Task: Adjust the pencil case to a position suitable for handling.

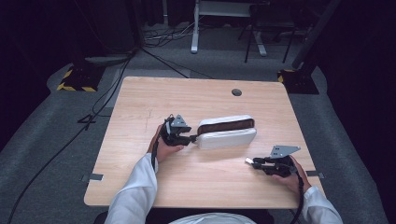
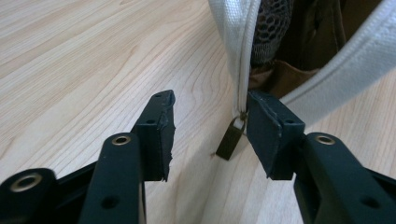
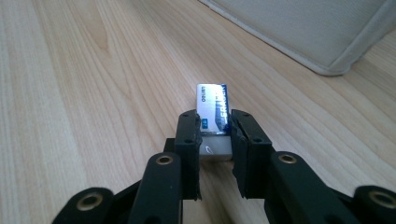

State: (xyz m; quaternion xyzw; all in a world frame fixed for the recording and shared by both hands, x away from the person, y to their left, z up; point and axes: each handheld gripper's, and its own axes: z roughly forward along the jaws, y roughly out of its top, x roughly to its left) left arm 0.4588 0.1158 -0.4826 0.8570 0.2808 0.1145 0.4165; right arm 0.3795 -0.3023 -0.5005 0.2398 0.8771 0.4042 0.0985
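eraser (image 3: 212, 116) pinched in right gripper (image 3: 215, 128); left gripper (image 2: 210, 135) half-open at pouch (image 1: 227, 132) end.
pouch could sag shut unheld, so the eraser snags on its rim.

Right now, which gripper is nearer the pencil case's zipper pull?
Left. The left gripper has its jaws on either side of the zipper pull at the pencil case end; the right gripper, holding an eraser, sits apart, nearer the person.

pouch (image 1: 227, 132) mid-table (image 1: 140, 102) | left gripper (image 1: 189, 139) at its left end | eraser (image 1: 249, 161) front-right
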